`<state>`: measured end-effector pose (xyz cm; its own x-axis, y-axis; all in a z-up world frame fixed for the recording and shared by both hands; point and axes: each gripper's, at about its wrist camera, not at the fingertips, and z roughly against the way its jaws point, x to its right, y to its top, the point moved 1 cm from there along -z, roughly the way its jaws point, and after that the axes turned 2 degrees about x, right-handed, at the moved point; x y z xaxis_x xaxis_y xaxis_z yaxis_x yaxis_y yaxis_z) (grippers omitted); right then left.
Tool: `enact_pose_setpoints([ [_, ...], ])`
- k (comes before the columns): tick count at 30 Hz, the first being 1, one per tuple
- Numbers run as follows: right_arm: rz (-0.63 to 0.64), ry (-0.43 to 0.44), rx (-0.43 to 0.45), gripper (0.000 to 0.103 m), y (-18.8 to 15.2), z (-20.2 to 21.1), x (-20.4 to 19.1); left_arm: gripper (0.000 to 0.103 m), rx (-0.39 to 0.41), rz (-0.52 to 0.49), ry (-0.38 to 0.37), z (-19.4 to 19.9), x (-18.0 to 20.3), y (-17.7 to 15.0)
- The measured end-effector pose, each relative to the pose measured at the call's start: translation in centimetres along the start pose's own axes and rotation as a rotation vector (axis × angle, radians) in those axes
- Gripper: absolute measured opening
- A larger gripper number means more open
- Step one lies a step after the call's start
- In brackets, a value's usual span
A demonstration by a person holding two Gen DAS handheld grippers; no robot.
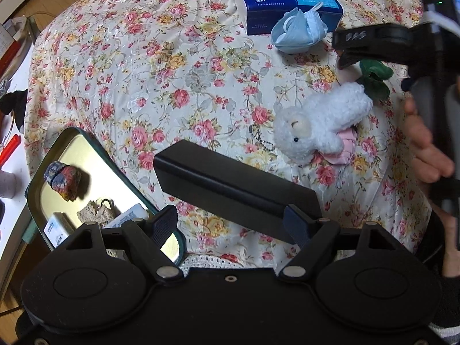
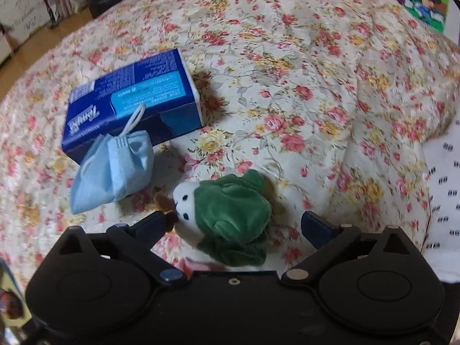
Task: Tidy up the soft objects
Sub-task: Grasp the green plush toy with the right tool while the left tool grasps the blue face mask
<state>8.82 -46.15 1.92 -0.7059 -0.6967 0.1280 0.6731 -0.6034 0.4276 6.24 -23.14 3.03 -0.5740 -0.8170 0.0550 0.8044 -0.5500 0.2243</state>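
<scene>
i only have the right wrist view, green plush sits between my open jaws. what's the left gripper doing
observer: The left gripper holds a long black box between its fingers, apparently lifted off the bedspread.
operator: is there a tray or bin anywhere
observer: Yes, a green-rimmed metal tray lies just beside the left gripper, with a floral fabric bundle already inside.
operator: anything else soft near my plush
observer: A white lamb plush with a bead chain lies right beside it.
</scene>
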Motion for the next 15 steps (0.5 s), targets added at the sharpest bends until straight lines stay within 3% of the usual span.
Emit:
enact_pose_setpoints([
  [1,0.016,0.014,-0.014,0.085,-0.1,-0.3,-0.2,0.077,0.0,0.002,-0.003,0.0,0.0,0.0],
  [3,0.022,0.092,-0.047,0.058,-0.3,-0.6,-0.2,0.077,-0.002,0.003,-0.01,-0.1,0.0,0.4],
  [8,0.018,0.079,-0.007,0.054,-0.5,0.6,0.9,0.077,-0.004,0.008,-0.015,-0.3,0.6,1.1],
  [15,-0.11,0.057,0.058,0.054,-1.8,2.5,6.4,0.078,0.011,0.017,-0.028,-0.1,2.0,3.0],
])
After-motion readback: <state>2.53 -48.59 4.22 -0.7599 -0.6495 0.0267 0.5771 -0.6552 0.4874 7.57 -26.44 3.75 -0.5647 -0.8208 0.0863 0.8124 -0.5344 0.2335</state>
